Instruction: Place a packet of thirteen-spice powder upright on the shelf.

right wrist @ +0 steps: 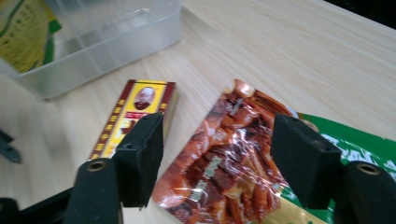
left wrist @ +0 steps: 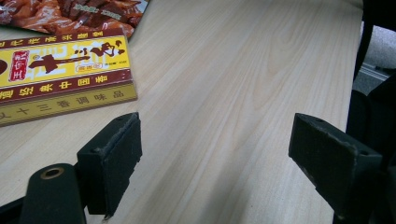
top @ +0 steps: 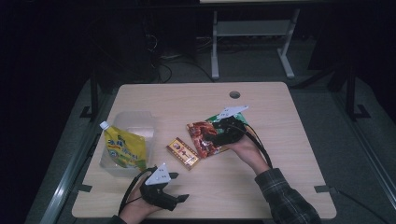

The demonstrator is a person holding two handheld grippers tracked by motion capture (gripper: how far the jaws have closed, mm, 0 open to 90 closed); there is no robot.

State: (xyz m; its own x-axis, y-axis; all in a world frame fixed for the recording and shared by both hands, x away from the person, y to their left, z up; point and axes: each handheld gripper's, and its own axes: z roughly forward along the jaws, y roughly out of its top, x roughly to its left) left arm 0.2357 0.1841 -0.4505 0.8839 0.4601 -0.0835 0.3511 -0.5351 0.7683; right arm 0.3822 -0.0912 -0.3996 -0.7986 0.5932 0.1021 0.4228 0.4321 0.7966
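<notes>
Nearest the table's front edge, the left gripper (top: 175, 186) rested low over bare wood, jaws spread wide with nothing between them. Just beyond it lay the small yellow-and-maroon box (top: 183, 153), flat, well apart from that gripper's pads.

Further in, the right gripper (top: 210, 138) hovered over the snack packet (right wrist: 233, 163), a glossy red-and-green pouch lying flat on the table (top: 280, 186) about mid-way across, right of the box. Its jaws stood released, straddling the packet's red end without pressing on it; whether a pad brushed the film could not be told.

Judged from this, the step in hand was a grasp on the packet. To do it well, the pads should come down across the packet's narrow width near an edge, pinch a fold of film instead of pressing flat on it, and stay clear of the box just beside the near pad (right wrist: 140, 154).

The packet's long axis ran on a diagonal in the high view, red end toward the box and the table's front, green end away toward the far right.

At the left side sat a clear plastic bin (top: 135, 122) with a yellow spouted pouch (top: 122, 148) leaning at its front.
</notes>
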